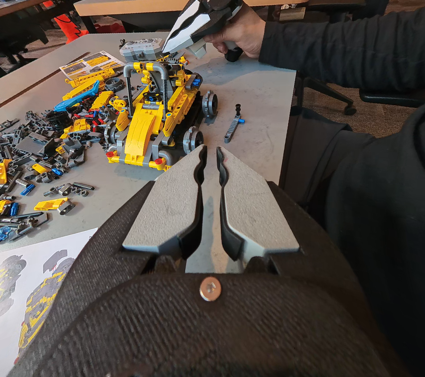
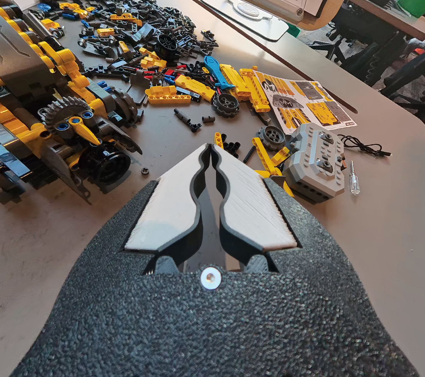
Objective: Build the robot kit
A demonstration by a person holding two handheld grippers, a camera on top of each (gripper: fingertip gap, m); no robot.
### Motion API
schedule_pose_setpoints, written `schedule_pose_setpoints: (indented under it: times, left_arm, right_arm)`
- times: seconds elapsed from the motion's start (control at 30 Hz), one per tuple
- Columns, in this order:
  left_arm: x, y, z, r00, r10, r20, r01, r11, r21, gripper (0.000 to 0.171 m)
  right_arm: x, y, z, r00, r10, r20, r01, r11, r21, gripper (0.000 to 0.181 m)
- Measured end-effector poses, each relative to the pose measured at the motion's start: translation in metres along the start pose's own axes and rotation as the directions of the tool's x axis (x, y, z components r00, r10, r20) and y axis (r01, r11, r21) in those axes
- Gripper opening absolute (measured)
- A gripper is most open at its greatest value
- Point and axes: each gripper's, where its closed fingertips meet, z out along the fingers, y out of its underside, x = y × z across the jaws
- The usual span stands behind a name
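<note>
The left gripper (image 1: 211, 149), jaws slightly parted and empty, hovers just short of the yellow brick vehicle (image 1: 151, 117), whose long axis runs away from the tips, up and left; a grey toothed beam (image 1: 232, 125) lies ahead to the right; the right gripper (image 2: 210, 146), tips closed on nothing, hangs over the vehicle's far end, nearer it, a grey battery box (image 2: 316, 158) right of its tips; loose parts (image 2: 147, 27) crowd the table (image 1: 253, 89) beyond.

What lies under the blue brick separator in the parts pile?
The blue brick separator rests across yellow beams and small red and black pins. Whatever sits directly beneath its blade is covered.
</note>
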Motion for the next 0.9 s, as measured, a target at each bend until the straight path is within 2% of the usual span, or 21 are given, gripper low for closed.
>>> schedule_pose_setpoints:
  times: [0.2,0.27,0.43,0.6,0.8,0.9]
  left_arm:
    - [0.000,0.000,0.000,1.000,-0.002,-0.005,0.002,1.000,-0.002,0.005]
    - [0.000,0.002,0.003,1.000,-0.011,-0.007,0.011,1.000,-0.020,0.006]
    - [-0.002,0.006,0.010,1.000,-0.014,-0.004,0.014,0.998,-0.058,0.007]
    - [-0.004,0.013,0.016,1.000,-0.016,0.012,0.017,0.993,-0.118,0.008]
    - [-0.023,0.022,0.020,0.990,-0.046,0.137,0.070,0.982,-0.176,0.003]
    - [-0.037,0.025,0.021,0.972,-0.071,0.222,0.114,0.976,-0.186,0.001]
  right_arm:
    - [-0.004,-0.002,-0.001,1.000,-0.018,0.015,0.017,1.000,0.010,0.000]
    - [-0.012,-0.002,0.000,0.998,-0.010,0.067,0.010,1.000,0.004,0.004]
    - [-0.027,0.018,0.016,0.983,0.050,0.175,-0.022,0.987,-0.161,0.012]
    - [-0.036,0.026,0.019,0.958,0.146,0.246,-0.085,0.966,-0.243,0.005]
    - [-0.060,0.030,0.010,0.931,0.141,0.337,-0.046,0.961,-0.274,0.002]
    - [-0.063,0.026,0.003,0.919,0.178,0.352,-0.090,0.964,-0.251,0.003]
